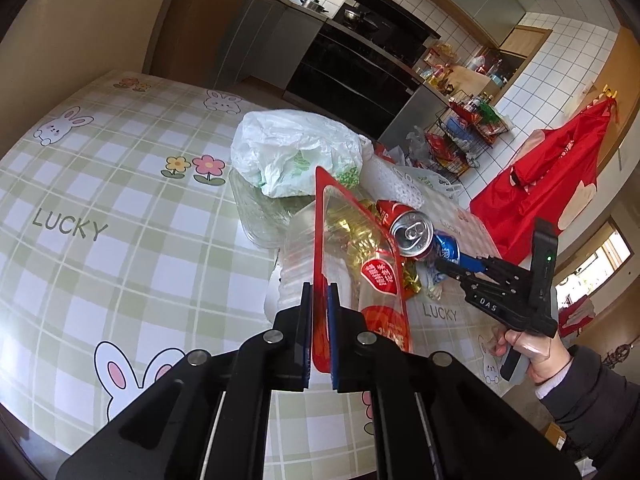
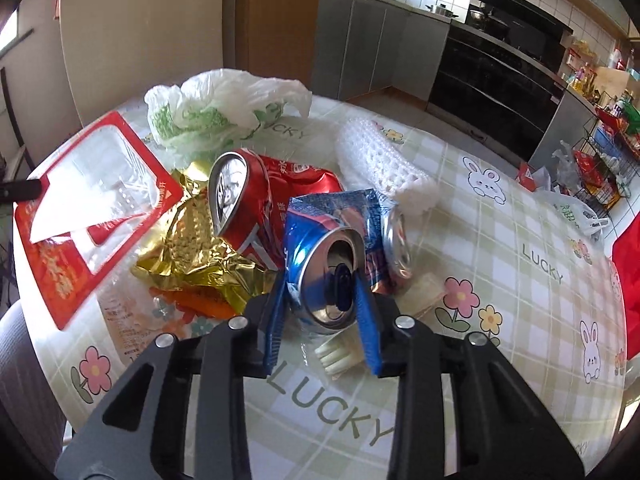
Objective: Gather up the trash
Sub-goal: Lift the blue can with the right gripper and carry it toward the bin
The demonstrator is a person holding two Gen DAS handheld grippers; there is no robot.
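Observation:
My left gripper (image 1: 320,304) is shut on a red-and-clear plastic package (image 1: 360,264) and holds it upright above the table; the package also shows in the right wrist view (image 2: 80,208). My right gripper (image 2: 322,292) is shut on a crushed blue can (image 2: 332,256); it also shows in the left wrist view (image 1: 452,260) with the blue can (image 1: 450,250). A crushed red can (image 2: 260,200) lies beside it, on gold foil wrapper (image 2: 192,252). A white plastic bag (image 2: 224,108) and white foam netting (image 2: 380,160) lie behind.
The table has a green check cloth (image 2: 500,264) with rabbits and flowers. A red bag (image 1: 552,172) hangs at the table's far side. A small white brush-like piece (image 2: 336,356) lies under my right gripper. Kitchen counters and a wire rack (image 2: 600,160) stand behind.

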